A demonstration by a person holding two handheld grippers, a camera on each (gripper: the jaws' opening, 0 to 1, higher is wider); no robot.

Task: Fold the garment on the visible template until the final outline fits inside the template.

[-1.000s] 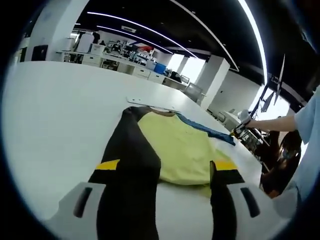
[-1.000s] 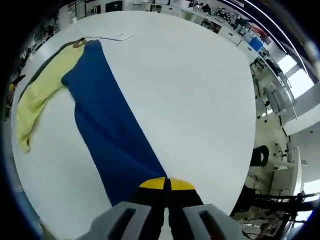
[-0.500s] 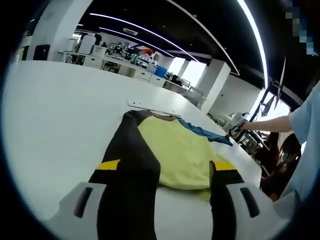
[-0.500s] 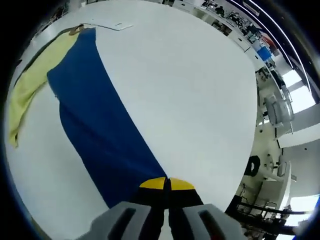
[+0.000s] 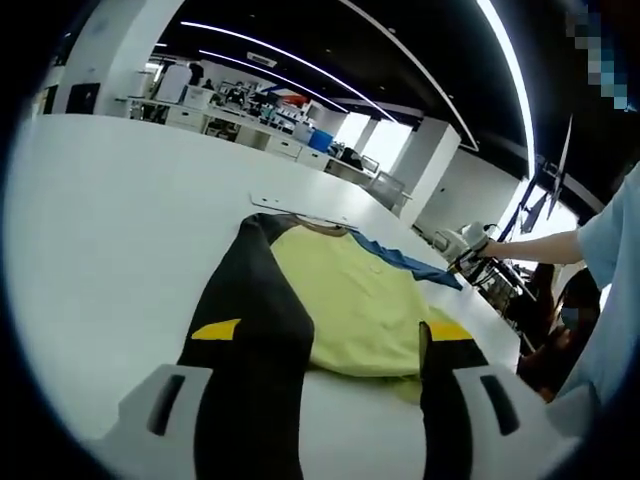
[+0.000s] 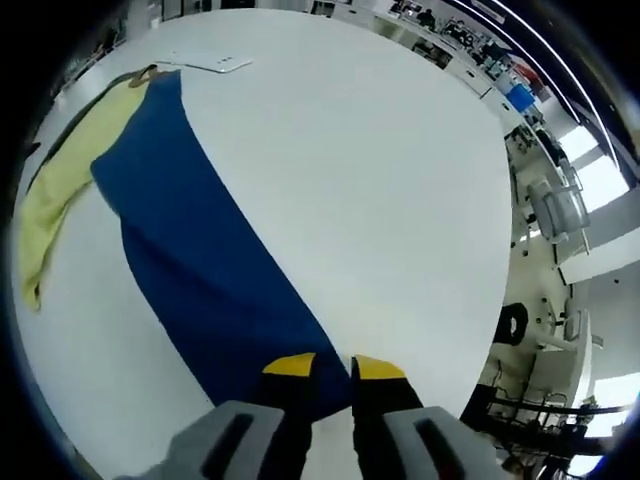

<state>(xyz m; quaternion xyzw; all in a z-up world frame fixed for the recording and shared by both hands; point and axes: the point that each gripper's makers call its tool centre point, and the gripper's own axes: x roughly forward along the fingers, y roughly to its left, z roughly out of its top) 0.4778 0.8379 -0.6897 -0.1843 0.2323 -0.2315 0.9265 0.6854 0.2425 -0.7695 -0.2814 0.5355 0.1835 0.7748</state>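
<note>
Spreading is judged the step in hand: the garment (image 6: 190, 250) lies across the white worktop (image 6: 380, 180). The right claw (image 6: 334, 368) is parted over its blue end, the left claw (image 5: 365, 335) wide apart above the yellow part. A fresh grip is needed next.
</note>
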